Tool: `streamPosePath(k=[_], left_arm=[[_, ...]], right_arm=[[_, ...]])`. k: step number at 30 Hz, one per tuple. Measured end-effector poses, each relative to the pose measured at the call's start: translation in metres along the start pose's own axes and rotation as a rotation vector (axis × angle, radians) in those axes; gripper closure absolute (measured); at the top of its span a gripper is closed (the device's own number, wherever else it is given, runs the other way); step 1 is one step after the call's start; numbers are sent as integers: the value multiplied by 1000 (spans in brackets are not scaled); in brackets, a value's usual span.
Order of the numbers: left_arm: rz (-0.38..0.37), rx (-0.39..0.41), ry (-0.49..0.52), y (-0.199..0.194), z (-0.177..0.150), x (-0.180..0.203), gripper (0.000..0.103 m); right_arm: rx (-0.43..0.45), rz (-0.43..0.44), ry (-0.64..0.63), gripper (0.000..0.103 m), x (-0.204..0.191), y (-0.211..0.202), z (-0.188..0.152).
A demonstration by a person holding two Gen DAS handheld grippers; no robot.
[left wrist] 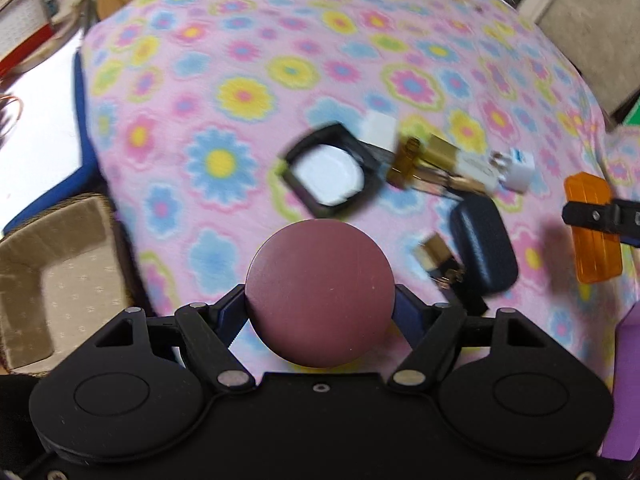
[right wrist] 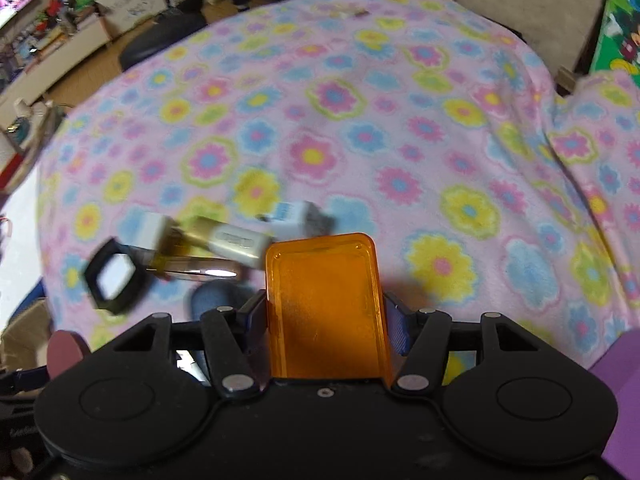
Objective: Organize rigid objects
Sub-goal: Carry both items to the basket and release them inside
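Note:
A round maroon disc (left wrist: 318, 292) is pinched by its edges in my left gripper (left wrist: 320, 306), held above the flowered blanket (left wrist: 240, 60). My right gripper (right wrist: 326, 316) is shut on a translucent orange box (right wrist: 326, 304); the left wrist view shows that orange box (left wrist: 594, 236) at the far right, lifted off the blanket. Below lie a black square frame with a white round insert (left wrist: 330, 170), a white cube (left wrist: 380, 128), a gold and white piece (left wrist: 428, 160), a white plug (left wrist: 516, 168) and a dark blue oval case (left wrist: 482, 248).
A beige cardboard box (left wrist: 48, 288) stands open at the blanket's left edge. A purple object (left wrist: 624, 380) sits at the lower right. Past the blanket's far side are shelves and clutter (right wrist: 48, 32), and a colourful picture (right wrist: 616, 32) stands on the right.

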State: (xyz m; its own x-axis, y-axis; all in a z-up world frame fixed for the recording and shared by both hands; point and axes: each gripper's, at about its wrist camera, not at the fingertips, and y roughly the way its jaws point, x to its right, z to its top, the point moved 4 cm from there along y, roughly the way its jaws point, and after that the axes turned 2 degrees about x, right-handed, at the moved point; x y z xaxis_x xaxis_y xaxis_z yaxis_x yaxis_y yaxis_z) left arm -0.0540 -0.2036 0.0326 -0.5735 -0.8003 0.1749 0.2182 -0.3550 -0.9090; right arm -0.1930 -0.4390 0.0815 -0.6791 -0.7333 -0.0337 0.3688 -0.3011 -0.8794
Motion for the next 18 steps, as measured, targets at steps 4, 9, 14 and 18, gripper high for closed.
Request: streamPosePath(k=[4, 9, 14, 18], left_arm=[[49, 40, -52, -11, 1, -37, 33], [97, 59, -153, -18, -1, -90, 33], [175, 82, -228, -22, -7, -142, 33], [200, 90, -280, -28, -11, -180, 33]], right_arm=[[8, 59, -69, 44, -50, -9, -2], [-23, 169, -165, 44, -129, -10, -12], [-75, 248, -249, 44, -204, -6, -28], [-120, 276, -283, 44, -257, -3, -40]])
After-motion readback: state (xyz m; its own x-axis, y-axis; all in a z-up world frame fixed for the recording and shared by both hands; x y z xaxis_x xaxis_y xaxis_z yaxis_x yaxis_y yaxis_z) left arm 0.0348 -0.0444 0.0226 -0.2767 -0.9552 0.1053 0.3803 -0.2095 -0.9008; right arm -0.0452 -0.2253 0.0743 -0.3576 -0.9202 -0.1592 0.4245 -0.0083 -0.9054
